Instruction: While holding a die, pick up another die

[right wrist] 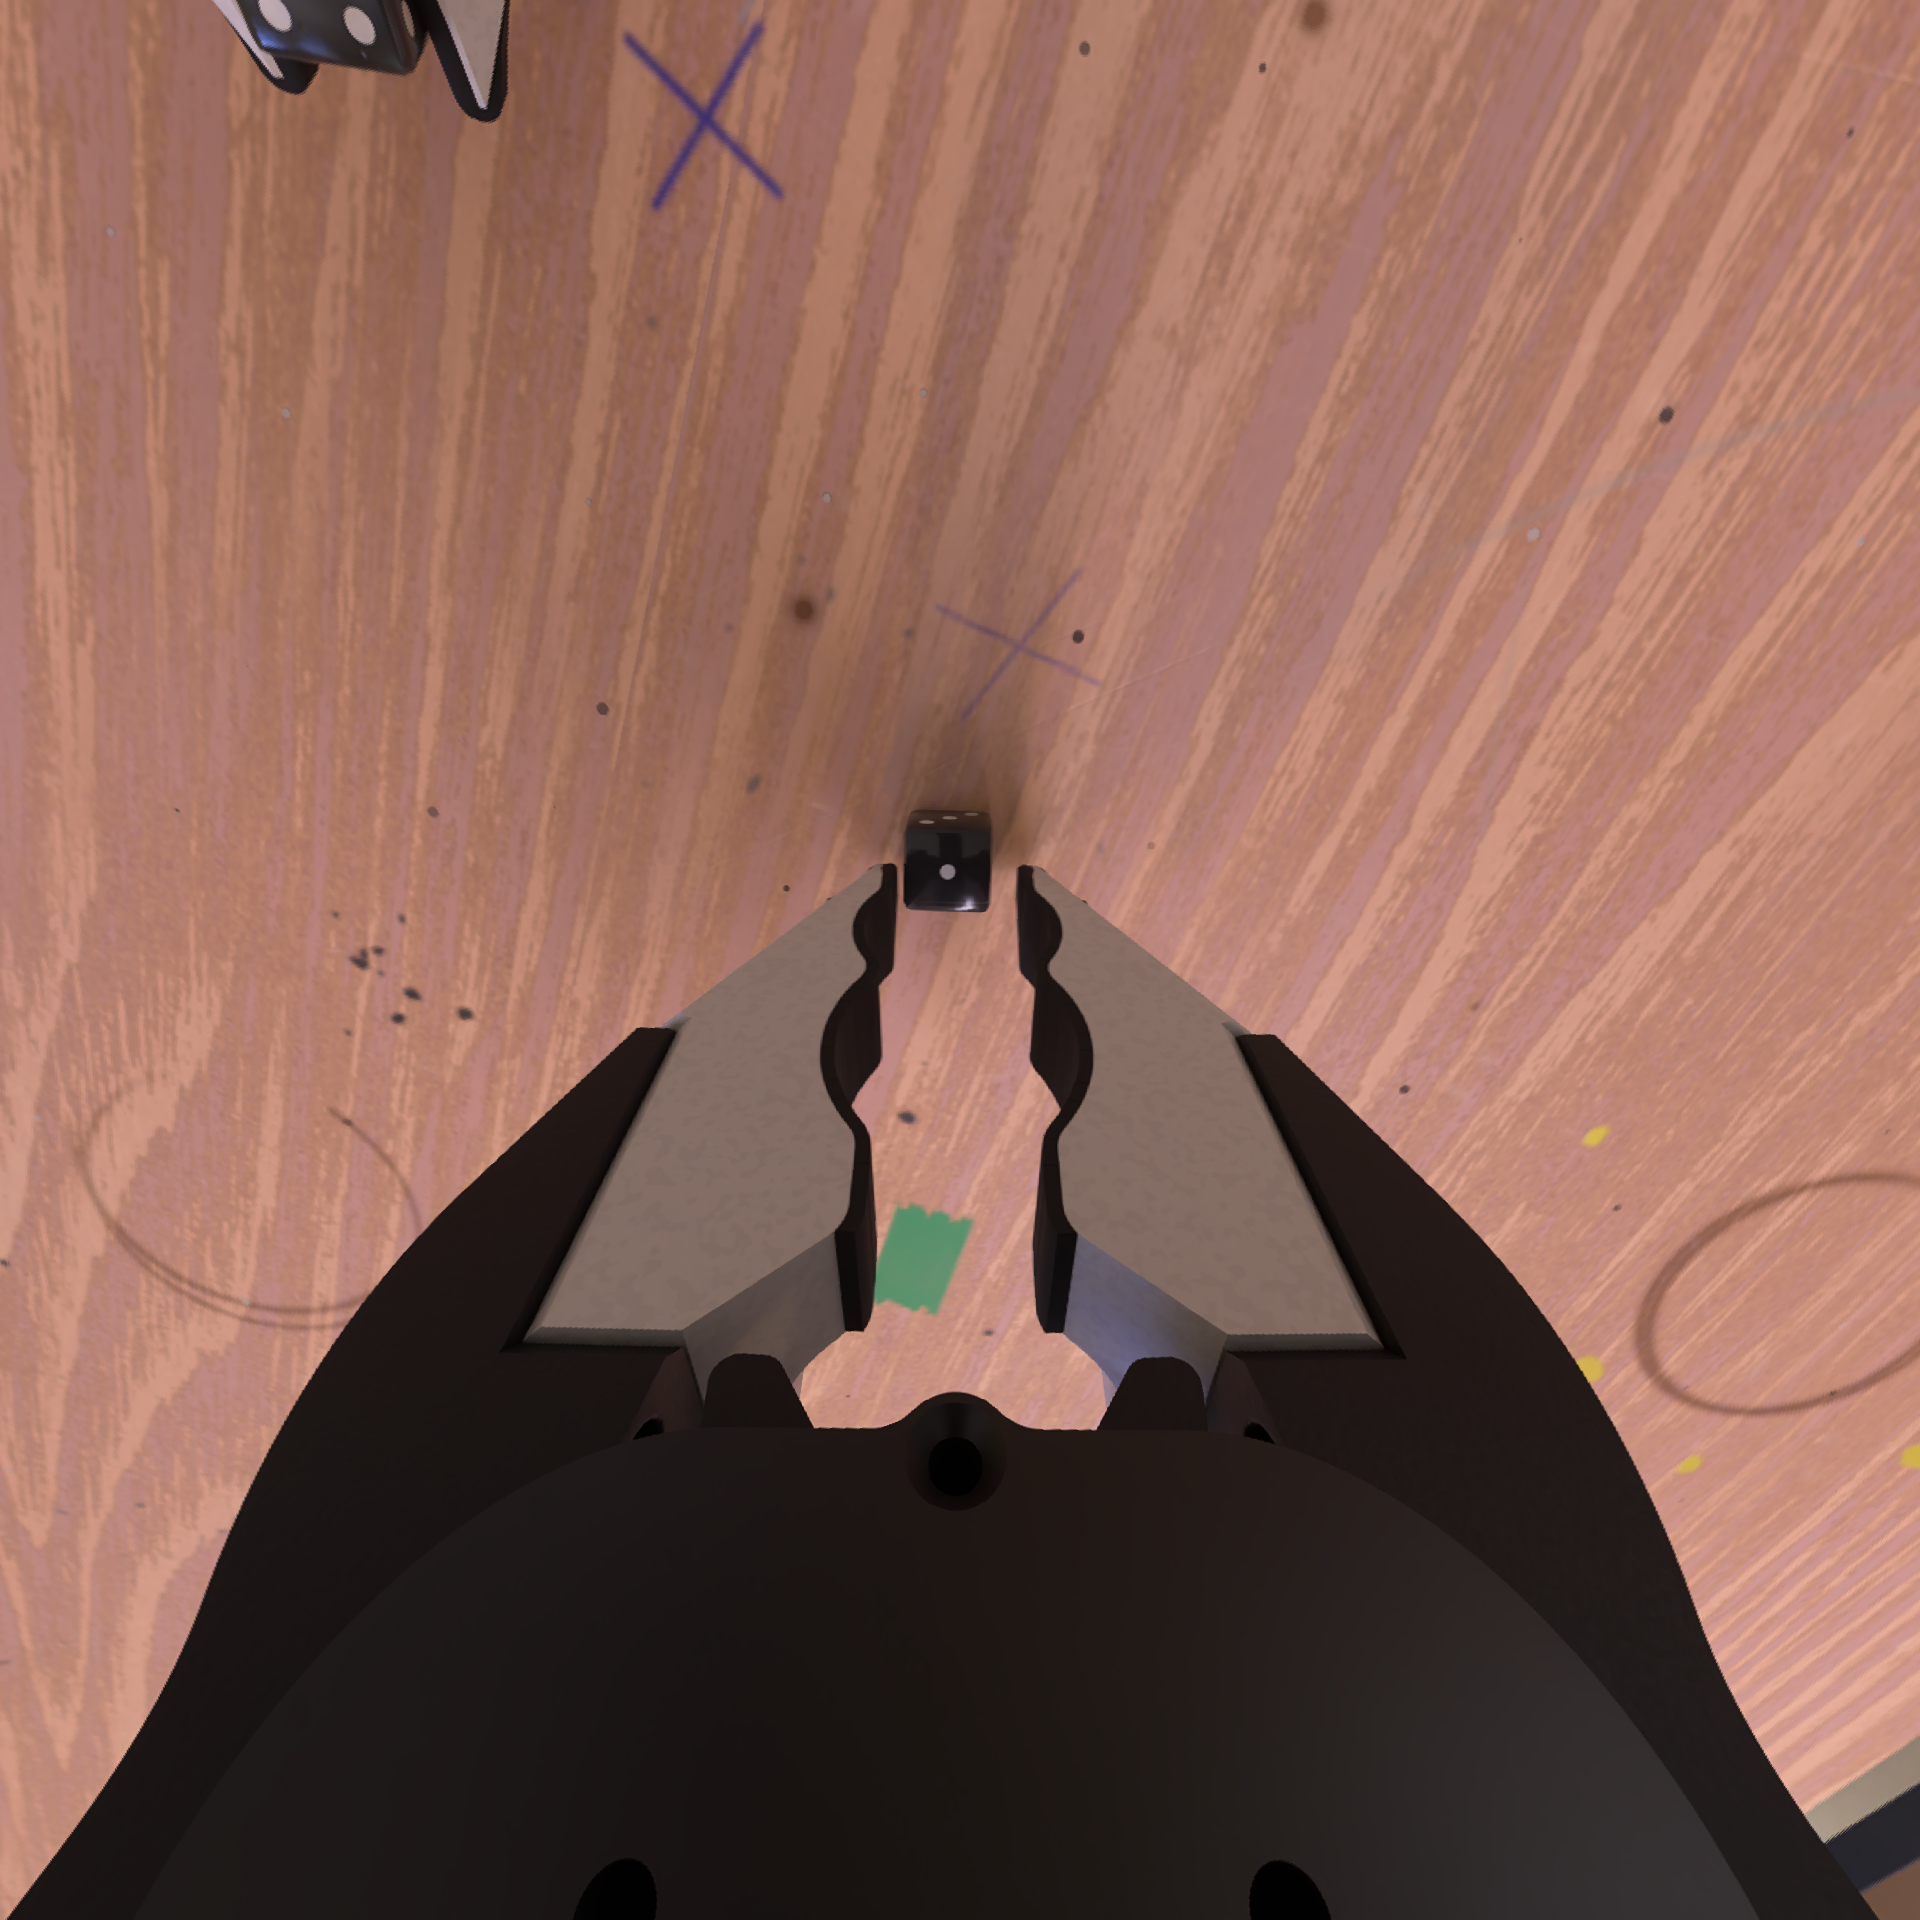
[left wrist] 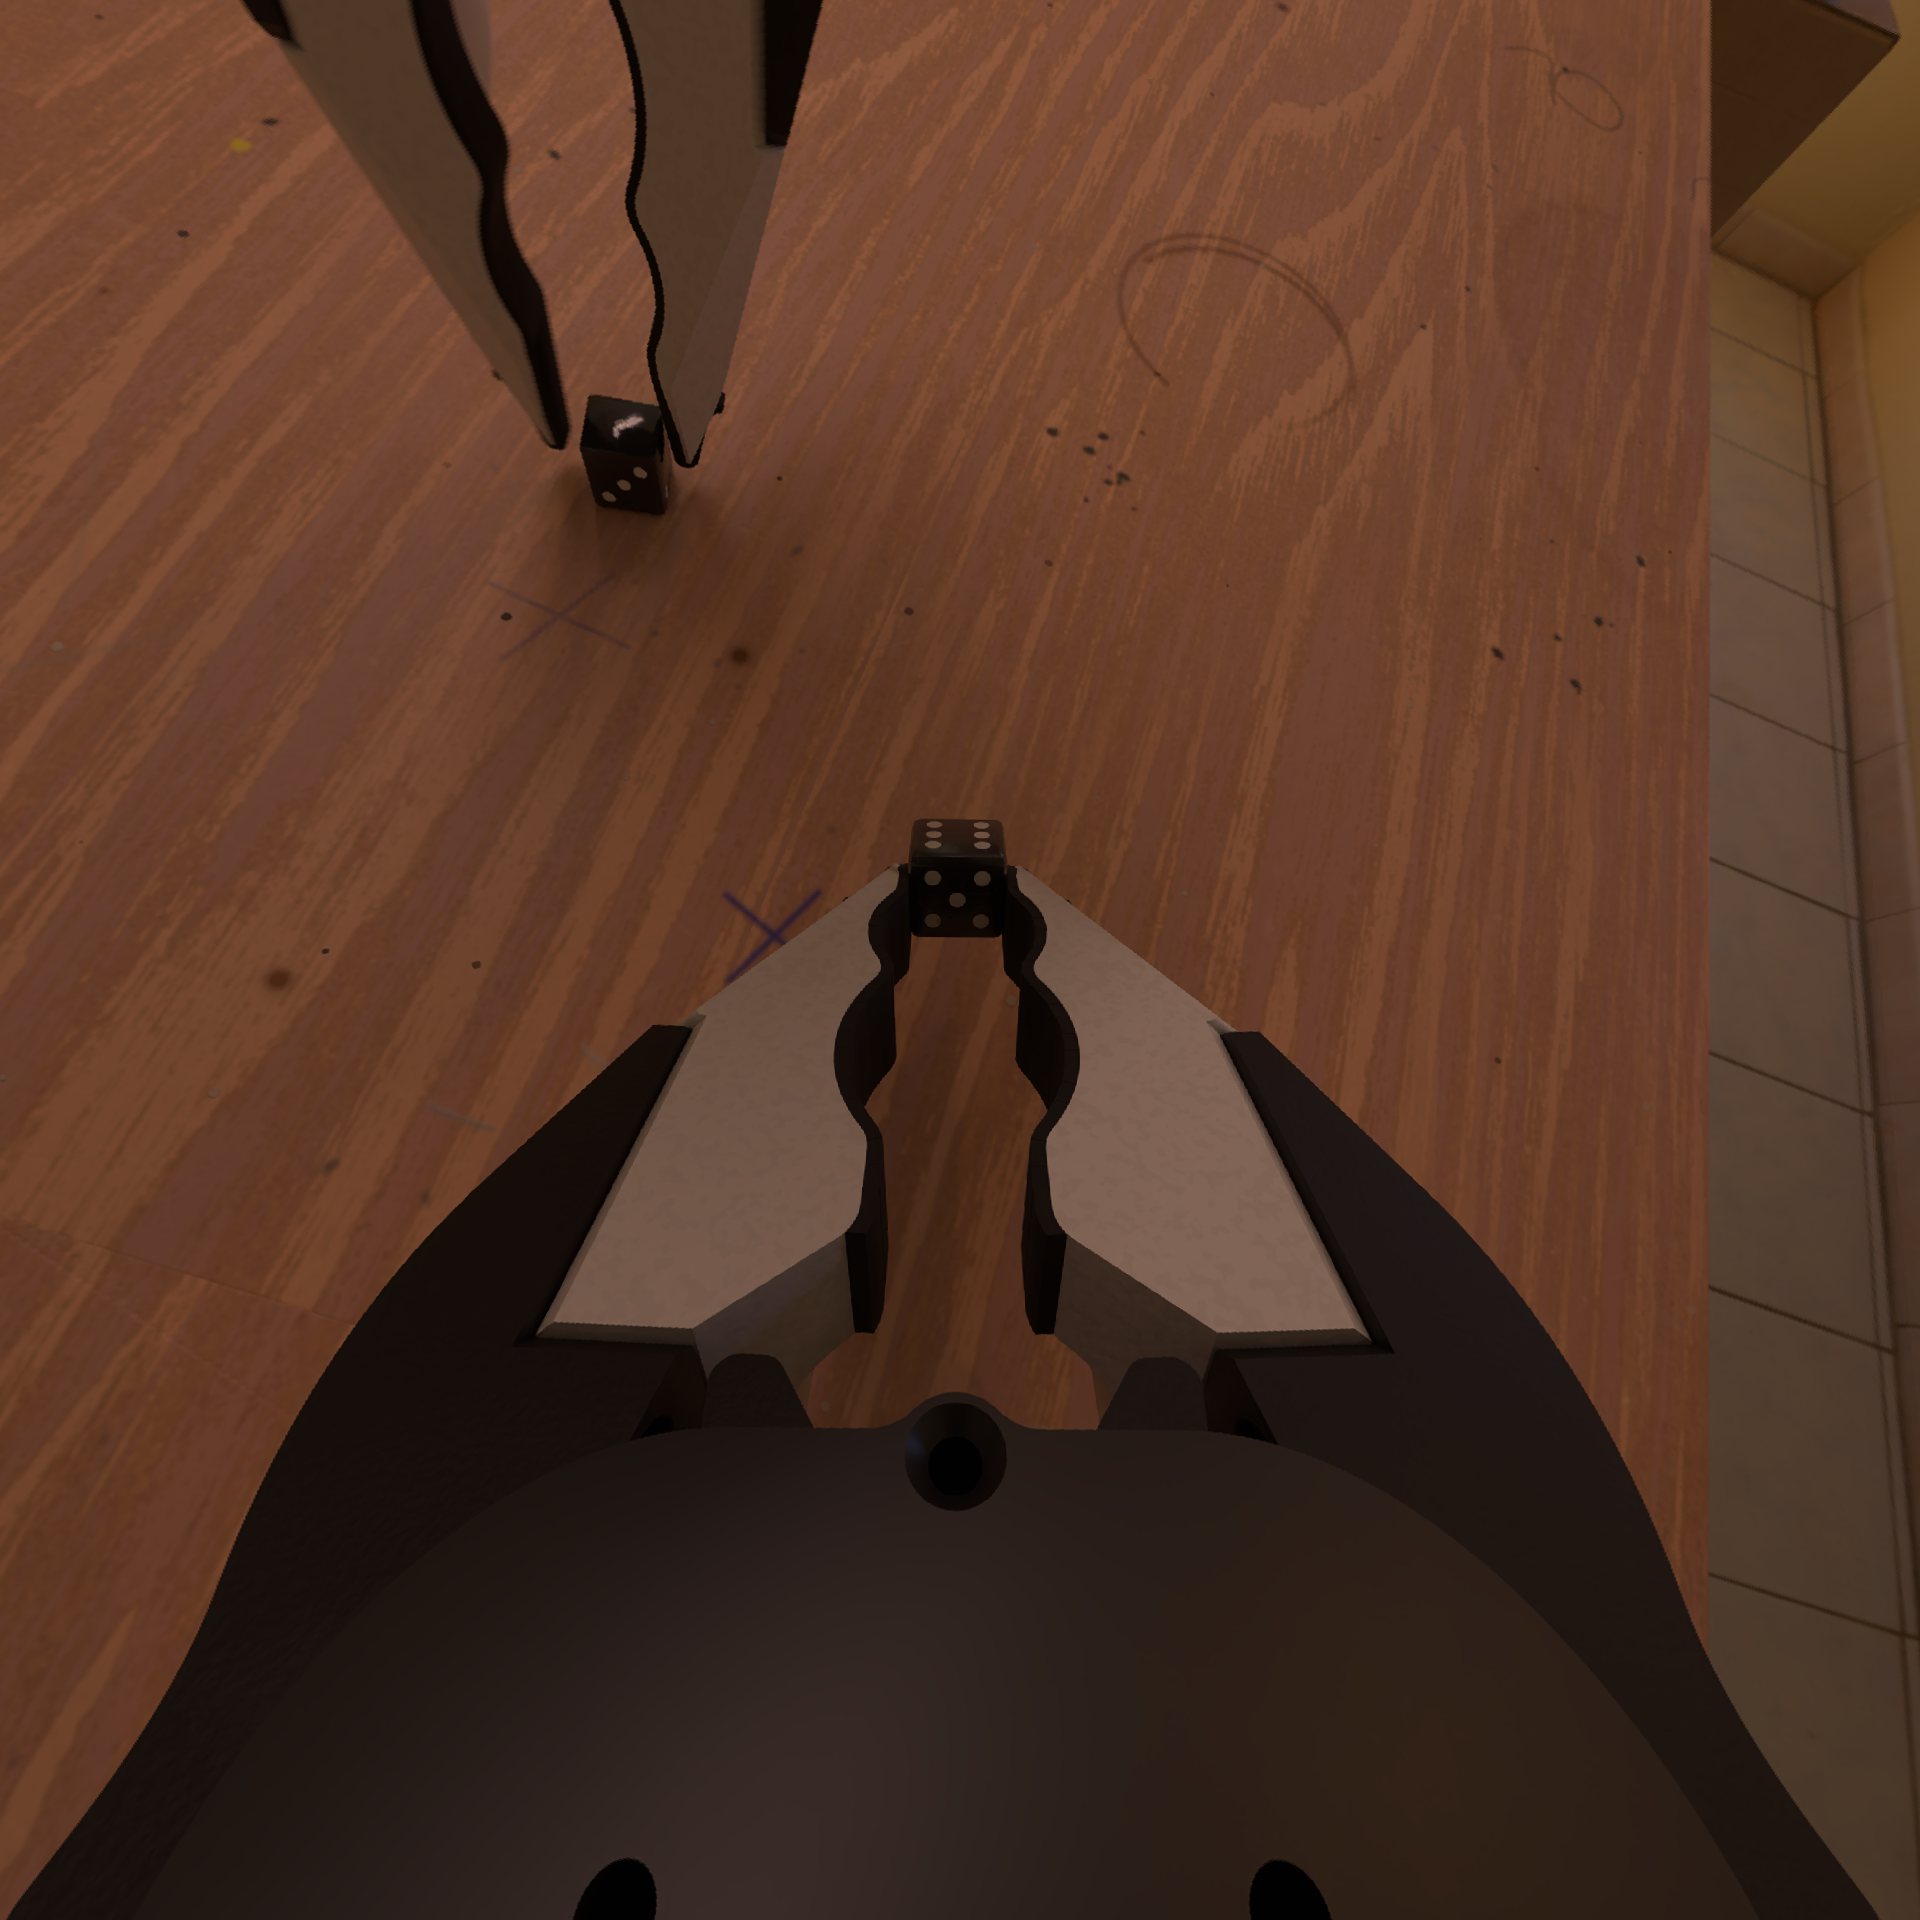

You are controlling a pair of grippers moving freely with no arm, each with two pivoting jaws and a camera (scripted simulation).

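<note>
My left gripper is shut on a black die with white pips, pinched between its fingertips above the wooden table. This gripper and its die also show at the top left of the right wrist view. A second black die rests on the table. My right gripper is open, its fingertips on either side of this die with small gaps showing. In the left wrist view the right gripper points down over that die.
The table's edge runs down the right of the left wrist view, with tiled floor beyond. A green tape patch, blue cross marks and ring stains mark the wood.
</note>
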